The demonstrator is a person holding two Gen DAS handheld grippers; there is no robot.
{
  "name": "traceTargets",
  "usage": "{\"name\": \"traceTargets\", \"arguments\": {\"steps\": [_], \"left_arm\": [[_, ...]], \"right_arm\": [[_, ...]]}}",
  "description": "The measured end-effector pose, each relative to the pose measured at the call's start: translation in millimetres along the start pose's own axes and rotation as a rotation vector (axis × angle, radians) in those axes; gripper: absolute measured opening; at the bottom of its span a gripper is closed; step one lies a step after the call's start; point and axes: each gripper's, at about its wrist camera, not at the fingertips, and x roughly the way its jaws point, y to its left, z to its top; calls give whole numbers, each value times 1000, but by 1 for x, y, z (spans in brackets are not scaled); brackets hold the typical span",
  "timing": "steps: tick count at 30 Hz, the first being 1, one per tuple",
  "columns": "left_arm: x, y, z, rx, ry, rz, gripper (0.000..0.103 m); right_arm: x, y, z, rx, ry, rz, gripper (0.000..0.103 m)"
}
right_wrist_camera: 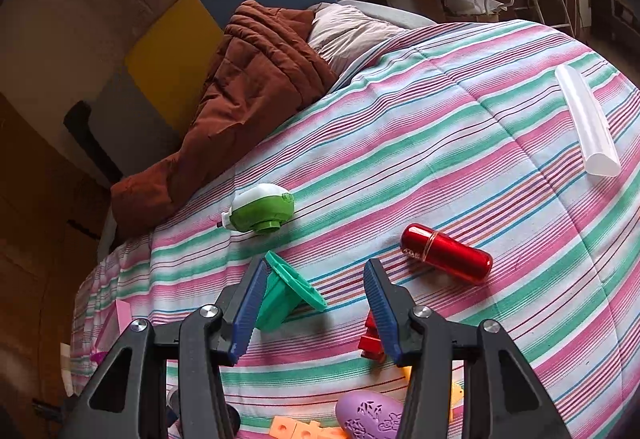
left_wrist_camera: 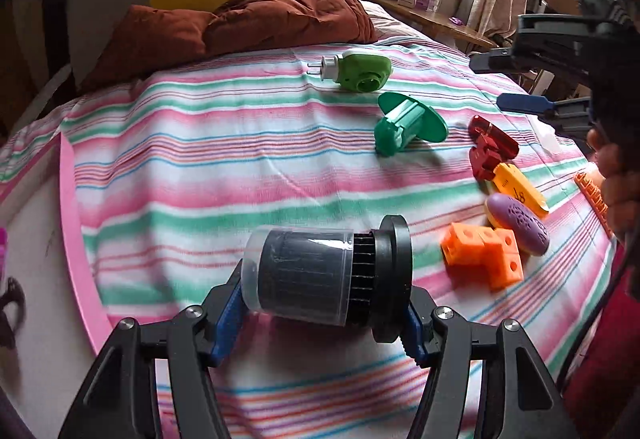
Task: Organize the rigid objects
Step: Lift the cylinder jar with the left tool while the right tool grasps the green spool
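Left gripper (left_wrist_camera: 326, 313) jaws clamp a black cylinder (left_wrist_camera: 328, 273) lying sideways – right gripper (right_wrist_camera: 316, 305) jaws partly apart, empty, above the striped bedspread (right_wrist_camera: 460, 127).

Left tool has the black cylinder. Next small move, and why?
Probably carry the black cylinder, clamped end to end in the left tool, right toward the cluster by the orange block and purple oval; the right tool is open and empty.
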Motion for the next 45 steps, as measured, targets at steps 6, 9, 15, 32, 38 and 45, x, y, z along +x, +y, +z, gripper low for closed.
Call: {"name": "traceTargets", "arguments": {"steps": [6, 9, 15, 32, 38, 45], "left_arm": [[-21, -6, -27, 16, -24, -2, 65], [-25, -10, -34, 45, -34, 1, 65], [-25, -10, -36, 62, -45, -7, 65], [-26, -8, -37, 49, -59, -24, 65], [-28, -7, -38, 28, -52, -25, 65], [-31, -5, -39, 10, -43, -23, 65]], "right_arm": [[11, 22, -10, -110, 54, 45, 60], [17, 36, -18, -189, 84, 54, 69], [34, 66, -37, -405, 149, 9, 75], [93, 86, -43, -736, 289, -173, 82], [74, 69, -45, -585, 304, -74, 81], [70, 65, -45, -505, 289, -72, 78]]}}
